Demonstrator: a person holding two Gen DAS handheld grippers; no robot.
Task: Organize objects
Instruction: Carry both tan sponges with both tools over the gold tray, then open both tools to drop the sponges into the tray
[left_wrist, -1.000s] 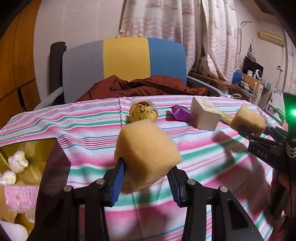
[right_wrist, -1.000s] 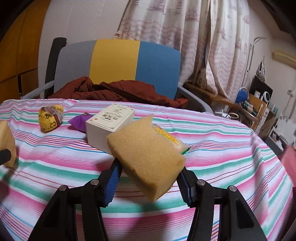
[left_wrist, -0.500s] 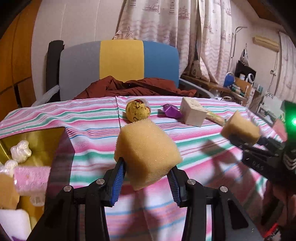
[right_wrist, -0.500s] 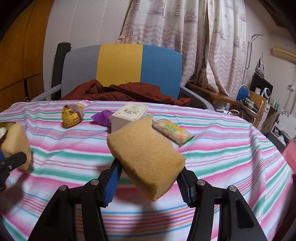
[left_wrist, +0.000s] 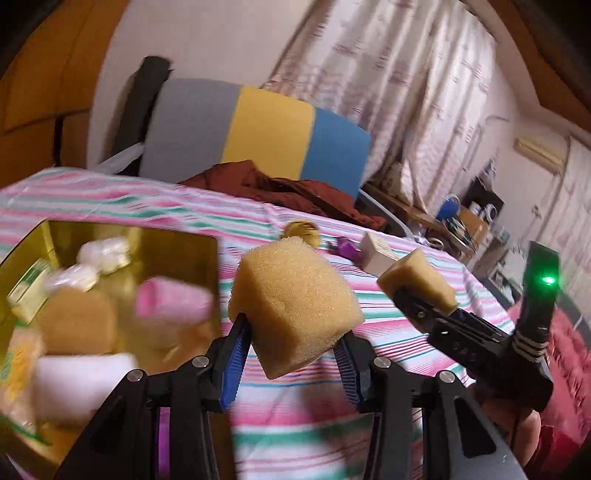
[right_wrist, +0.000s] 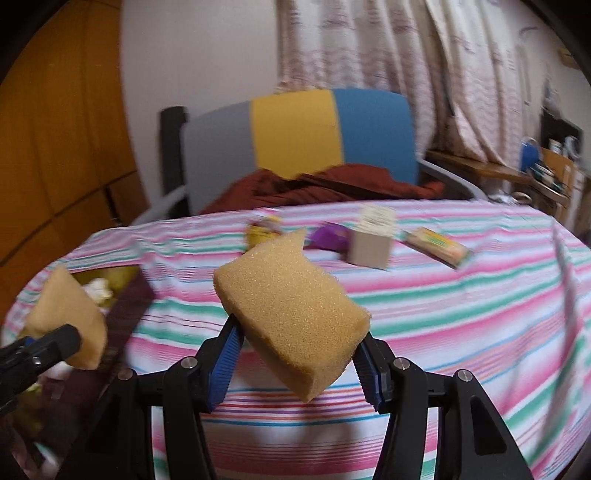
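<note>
My left gripper (left_wrist: 291, 354) is shut on a yellow sponge block (left_wrist: 293, 308) and holds it above the striped tablecloth, just right of a gold box (left_wrist: 177, 243). My right gripper (right_wrist: 295, 358) is shut on a second yellow sponge (right_wrist: 291, 310), also in the air. The right gripper with its sponge (left_wrist: 417, 284) shows at the right of the left wrist view. The left one's sponge (right_wrist: 68, 317) shows at the left edge of the right wrist view, over the box.
The gold box holds several soft items, among them a pink roll (left_wrist: 170, 306) and white pieces (left_wrist: 103, 251). On the cloth farther back lie a yellow ball (right_wrist: 262, 230), a purple wrapper (right_wrist: 330, 236), a white carton (right_wrist: 371, 242) and a snack packet (right_wrist: 437, 247). A chair (right_wrist: 295, 129) stands behind.
Both grippers have swung left toward the gold box, each still holding its sponge. The box now fills much more of the left wrist view.
</note>
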